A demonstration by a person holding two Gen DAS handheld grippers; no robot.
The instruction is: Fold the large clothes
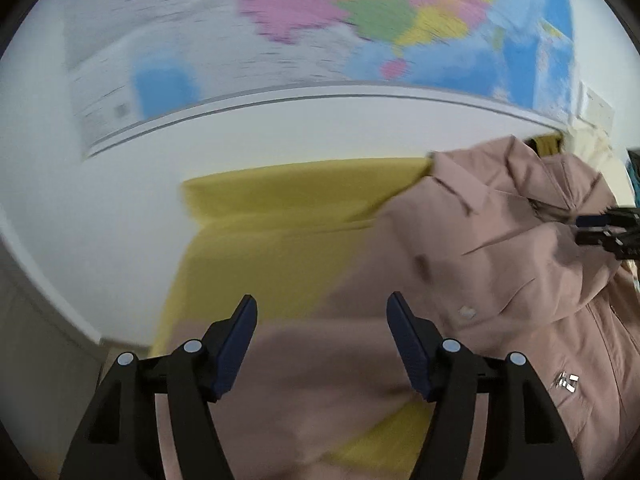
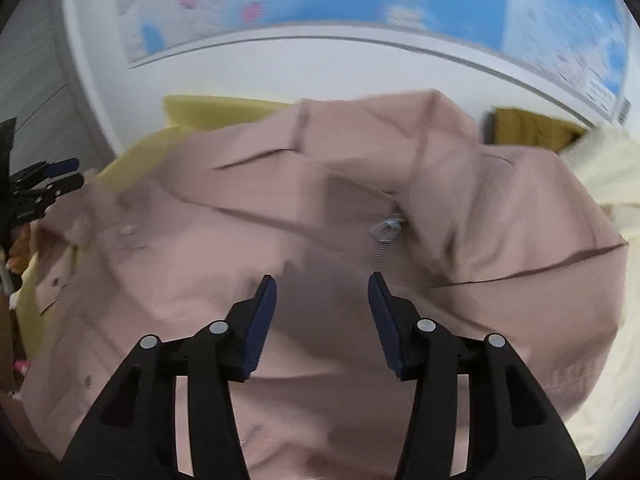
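Jacket (image 2: 320, 208): a pink zip-front garment is lying rumpled on the yellow cover (image 1: 280, 240), collar toward the wall map (image 1: 360, 20).
Left gripper (image 1: 322, 344): is hovering over the near hem, jaws apart, nothing between them.
Right gripper (image 2: 322, 320): is hanging over the chest, jaws apart, empty.
Technique: likely flattening first, then pinching matching edges.

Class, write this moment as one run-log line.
left gripper: open, empty | right gripper: open, empty | jacket: rumpled on yellow sheet
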